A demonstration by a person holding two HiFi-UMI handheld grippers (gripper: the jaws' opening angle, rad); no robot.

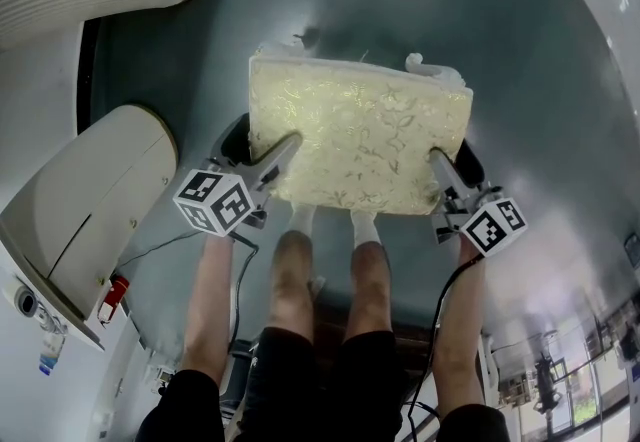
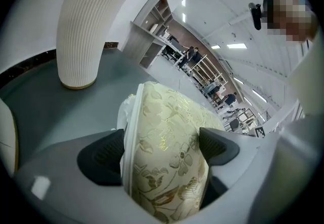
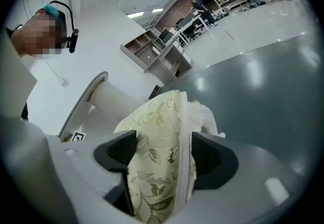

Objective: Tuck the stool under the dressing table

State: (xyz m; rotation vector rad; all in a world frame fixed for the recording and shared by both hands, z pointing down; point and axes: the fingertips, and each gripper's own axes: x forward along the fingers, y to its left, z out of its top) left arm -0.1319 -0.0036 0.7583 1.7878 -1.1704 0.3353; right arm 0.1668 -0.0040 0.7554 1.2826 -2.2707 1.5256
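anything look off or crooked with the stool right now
Nothing looks damaged or spilled. The stool, clamped at both cushion edges by the left hand-held gripper and right hand-held gripper, sits slightly skewed in the head view, out on open floor, not under the dressing table at left.

A shiny grey floor [image 1: 540, 80] spreads all around. Far off stand pale open shelves [image 2: 148, 40] and metal racks [image 2: 205, 72].

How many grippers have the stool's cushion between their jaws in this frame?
2. The left gripper straddles the cushion at its left edge; the right gripper straddles its right edge. No other gripper shows.
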